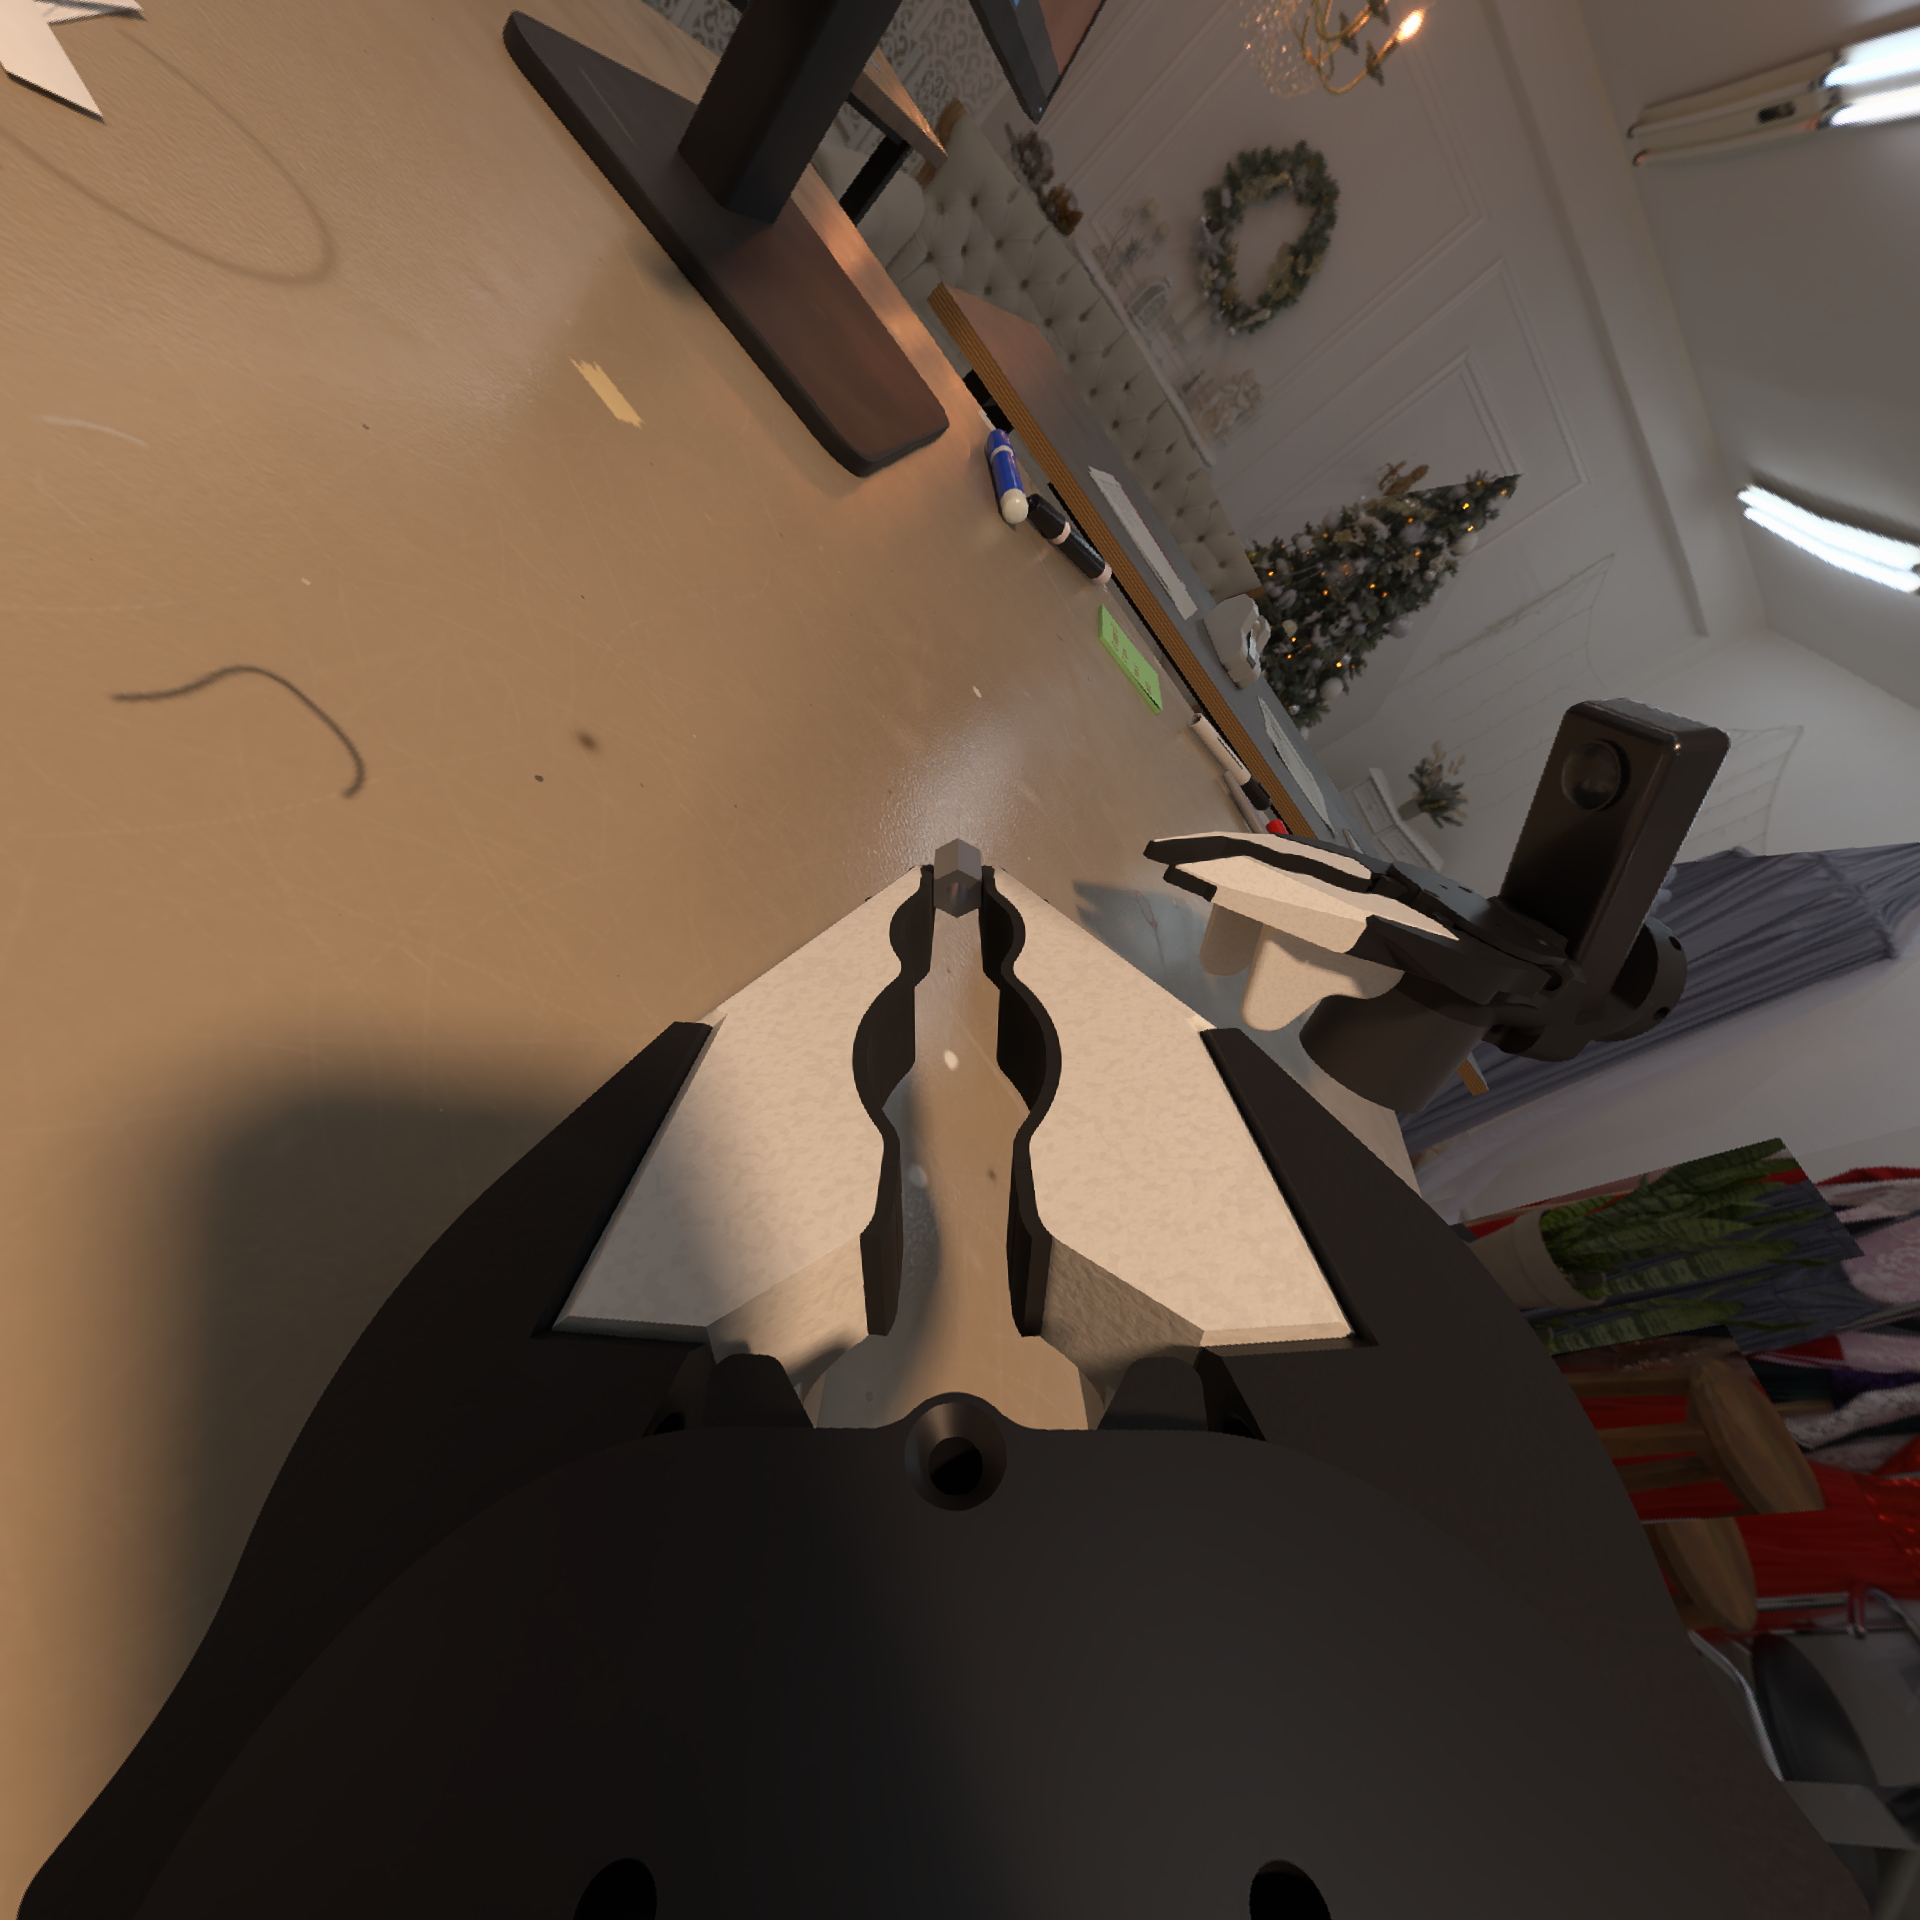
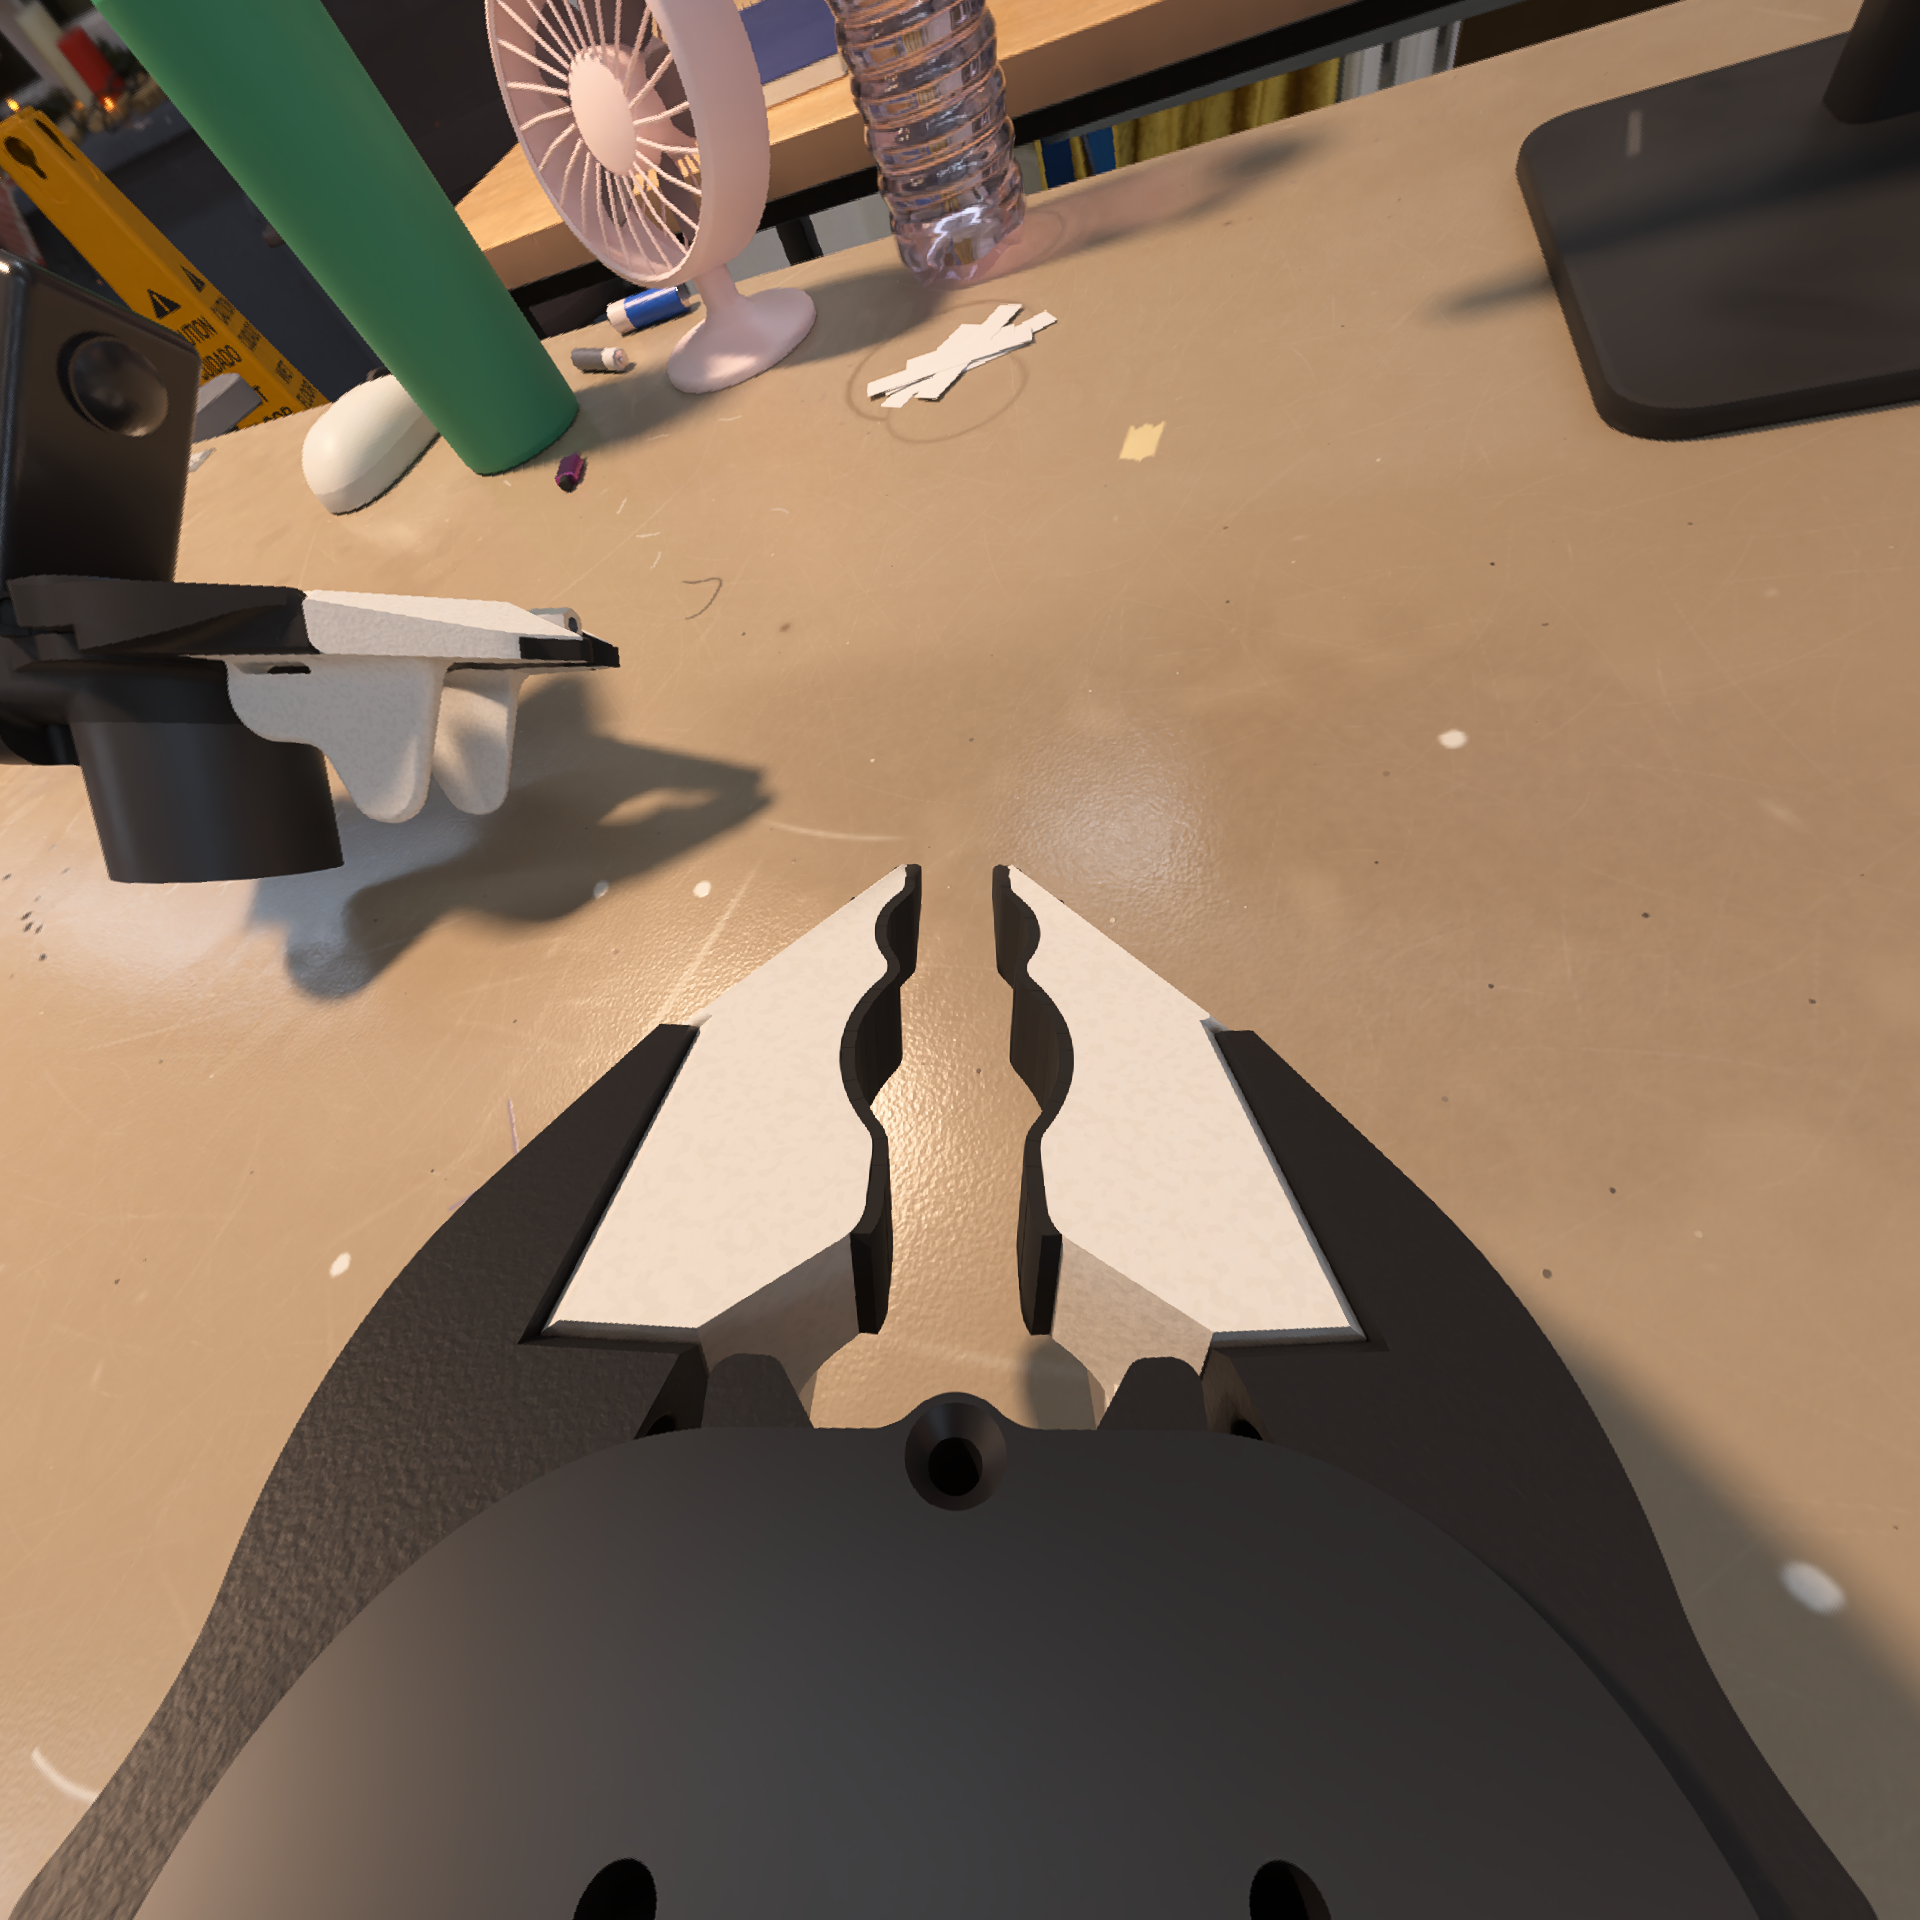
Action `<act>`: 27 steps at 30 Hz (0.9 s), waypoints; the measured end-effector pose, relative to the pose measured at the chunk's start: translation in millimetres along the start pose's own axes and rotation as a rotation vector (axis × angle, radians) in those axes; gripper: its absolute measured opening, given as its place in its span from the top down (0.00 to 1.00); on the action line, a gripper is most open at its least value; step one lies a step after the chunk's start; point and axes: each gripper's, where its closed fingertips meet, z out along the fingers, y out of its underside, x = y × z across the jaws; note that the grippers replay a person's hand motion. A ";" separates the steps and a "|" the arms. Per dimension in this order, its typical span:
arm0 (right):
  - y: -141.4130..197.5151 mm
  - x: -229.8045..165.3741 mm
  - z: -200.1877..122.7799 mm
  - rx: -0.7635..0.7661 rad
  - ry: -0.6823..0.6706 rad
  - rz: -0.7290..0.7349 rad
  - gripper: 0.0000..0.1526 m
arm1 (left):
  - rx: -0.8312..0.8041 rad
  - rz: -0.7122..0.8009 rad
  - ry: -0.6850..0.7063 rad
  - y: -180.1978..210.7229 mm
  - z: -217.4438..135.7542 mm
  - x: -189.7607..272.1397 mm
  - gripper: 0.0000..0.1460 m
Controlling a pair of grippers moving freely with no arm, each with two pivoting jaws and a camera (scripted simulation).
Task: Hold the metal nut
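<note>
Left claw (image 1: 957,883) pinches nut (image 1: 957,876) at very fingertips, frame centre; right claw (image 2: 956,883) parted, empty, over tabletop (image 2: 1351,675).

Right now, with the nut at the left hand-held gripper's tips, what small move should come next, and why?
Probably none beyond holding steady: the left hand-held gripper looks shut on the metal nut, pinched only at the very fingertips and raised off the table. The right hand-held gripper is open and empty, so it need not come in.
</note>
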 end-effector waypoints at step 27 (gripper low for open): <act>-66.4 14.9 -50.9 0.382 0.383 -0.264 0.97 | -0.003 -0.003 0.001 0.3 -0.1 -0.2 0.95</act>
